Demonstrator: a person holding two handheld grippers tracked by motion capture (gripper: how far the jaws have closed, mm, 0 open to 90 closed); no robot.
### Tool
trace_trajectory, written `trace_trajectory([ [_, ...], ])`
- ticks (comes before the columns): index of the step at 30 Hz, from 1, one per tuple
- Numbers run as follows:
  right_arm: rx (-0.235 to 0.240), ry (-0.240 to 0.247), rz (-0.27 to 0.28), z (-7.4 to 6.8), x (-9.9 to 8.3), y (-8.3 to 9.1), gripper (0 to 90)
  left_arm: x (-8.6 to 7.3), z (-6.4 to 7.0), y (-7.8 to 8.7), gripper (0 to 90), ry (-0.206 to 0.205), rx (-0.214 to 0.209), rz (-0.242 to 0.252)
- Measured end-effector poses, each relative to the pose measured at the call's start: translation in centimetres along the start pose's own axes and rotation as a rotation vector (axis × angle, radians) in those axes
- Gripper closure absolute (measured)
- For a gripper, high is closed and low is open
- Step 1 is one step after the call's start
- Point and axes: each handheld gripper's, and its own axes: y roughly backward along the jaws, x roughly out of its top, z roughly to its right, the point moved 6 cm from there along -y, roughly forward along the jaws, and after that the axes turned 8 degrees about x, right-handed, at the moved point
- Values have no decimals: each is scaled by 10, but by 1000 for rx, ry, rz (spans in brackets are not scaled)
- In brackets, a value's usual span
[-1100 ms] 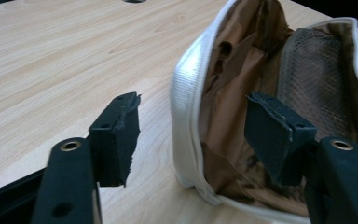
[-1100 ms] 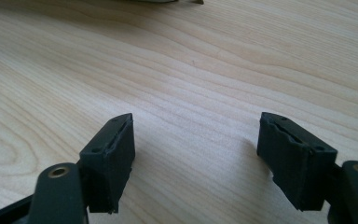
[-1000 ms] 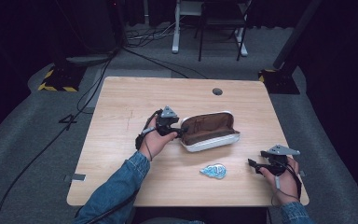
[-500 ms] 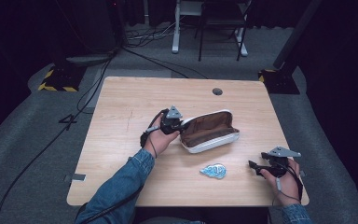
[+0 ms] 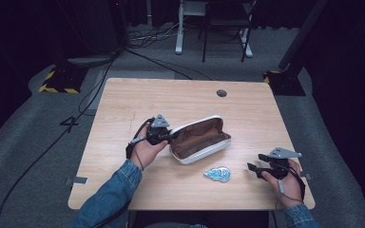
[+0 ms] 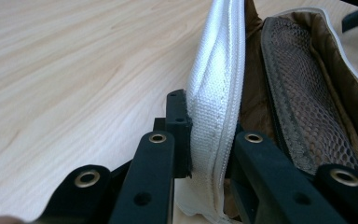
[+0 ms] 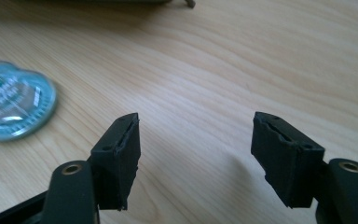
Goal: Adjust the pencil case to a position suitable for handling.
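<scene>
The white pouch (image 5: pixel 200 140) is lying open mid-table, and its near-left rim is clamped between the jaws of the left gripper (image 5: pixel 167 135), the white zippered wall being pinched edge-on in the left gripper view. The right gripper (image 5: pixel 255 168) is parked low to the right of the pouch with jaws spread wide and nothing between them, while the little blue packet (image 5: pixel 218 174) sits just in front of the pouch. Probably the mouth should be kept propped wide and steady while the packet gets grabbed flat across its edges, so it isn't skidded away.
</scene>
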Motion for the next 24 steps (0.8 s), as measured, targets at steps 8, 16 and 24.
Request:
trace_trajectory([
  [8, 74, 76, 48, -26, 27, -1, 312, -23, 0, 30, 815, 18, 3, -5],
  [16, 217, 151, 28, -63, 38, -18, 265, -41, 5, 47, 815, 42, -16, -32],
  [24, 317, 231, -24, -92, 37, -35, 256, -51, 12, 57, 814, 56, -43, -49],
])
